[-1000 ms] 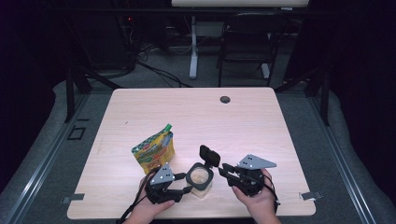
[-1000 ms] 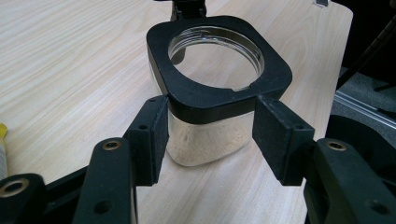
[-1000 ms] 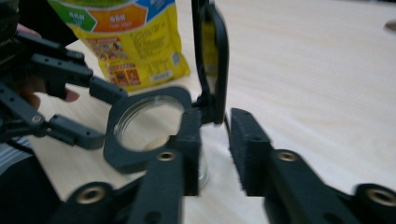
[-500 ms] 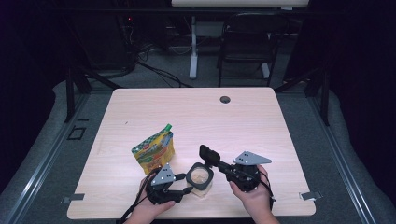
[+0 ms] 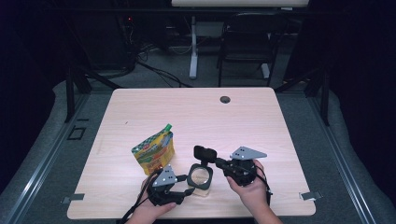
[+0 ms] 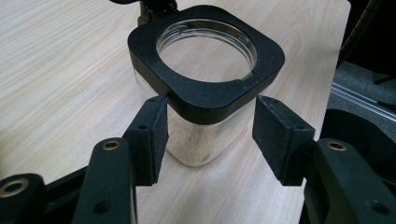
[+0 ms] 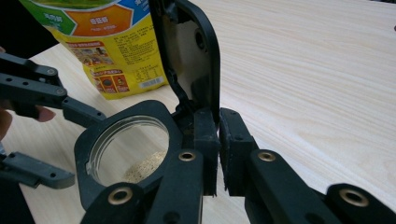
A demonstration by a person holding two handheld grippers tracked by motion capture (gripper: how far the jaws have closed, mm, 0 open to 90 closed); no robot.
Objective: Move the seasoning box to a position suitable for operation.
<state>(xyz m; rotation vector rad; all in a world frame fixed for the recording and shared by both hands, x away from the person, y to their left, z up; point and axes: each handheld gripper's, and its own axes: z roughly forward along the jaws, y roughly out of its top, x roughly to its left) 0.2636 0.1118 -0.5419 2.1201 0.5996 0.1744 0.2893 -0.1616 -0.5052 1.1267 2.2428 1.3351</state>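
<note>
A clear square jar (image 5: 200, 178) with a black top stands upright near the front edge of the tabletop (image 5: 261, 126), its round mouth facing up. In the right gripper view a little pale powder lies at the bottom of the jar (image 7: 126, 149). Its black flip lid (image 5: 204, 154) is hinged at the far side and stands up open.

The left tool (image 5: 183, 185) is spread wide, one pad on each side of the jar (image 6: 205, 93). Whether its left pad touches the glass is hard to tell, and its right pad is just off it. The right tool (image 5: 217, 161) is pressed together, and in its own view it pinches the lid (image 7: 189, 51) just by the hinge.

A yellow and green pouch (image 5: 154, 151) stands to the left of the jar, a bit farther back, with its spout pointing up.

Since a second ago the right tool has come a little closer to the jar, and the lid stands a bit more upright. The jar and pouch have stayed put.
</note>
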